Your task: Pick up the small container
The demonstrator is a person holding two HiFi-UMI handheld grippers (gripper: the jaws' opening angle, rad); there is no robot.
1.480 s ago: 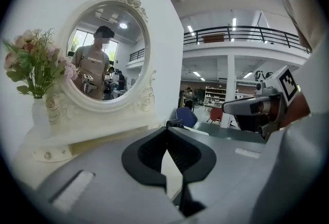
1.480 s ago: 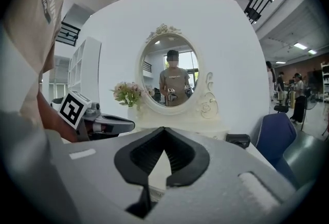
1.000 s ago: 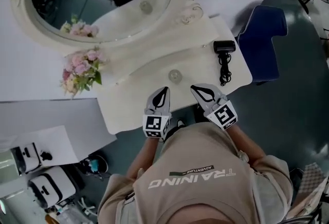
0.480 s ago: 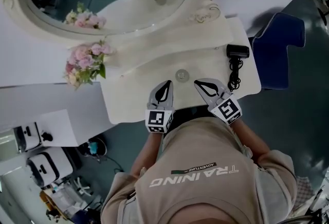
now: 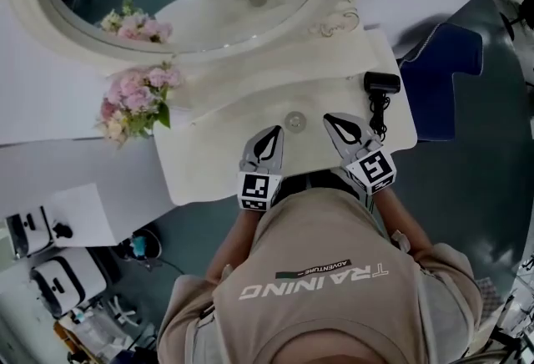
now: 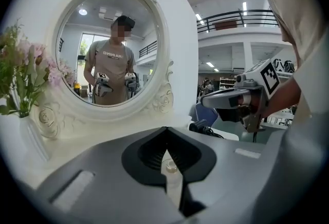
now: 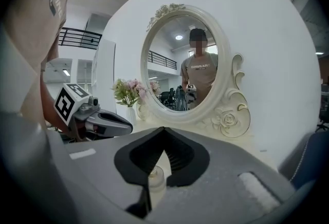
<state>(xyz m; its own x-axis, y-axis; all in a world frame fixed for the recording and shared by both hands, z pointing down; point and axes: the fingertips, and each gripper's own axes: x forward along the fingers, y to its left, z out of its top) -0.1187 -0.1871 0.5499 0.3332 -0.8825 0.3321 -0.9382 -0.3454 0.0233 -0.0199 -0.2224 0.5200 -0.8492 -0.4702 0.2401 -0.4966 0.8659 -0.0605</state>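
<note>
White vanity top (image 5: 209, 162), pale and uncluttered at its near edge. Both tools are held low over that edge, pointing away from the person toward the mirror (image 5: 192, 12).

Left gripper (image 5: 273, 131): jaws together, nothing in them. Right gripper (image 5: 329, 117): likewise closed and empty, angled slightly inward.

The small container (image 5: 295, 121) stands on the top just beyond and between the two tips, touching neither. It shows through each gripper's jaw gap.

Judgement: it looks clear, round and lidded – probably light, rigid and smooth-walled, so liable to slip. Best gripped across the body below the lid, once the jaws have opened.
</note>
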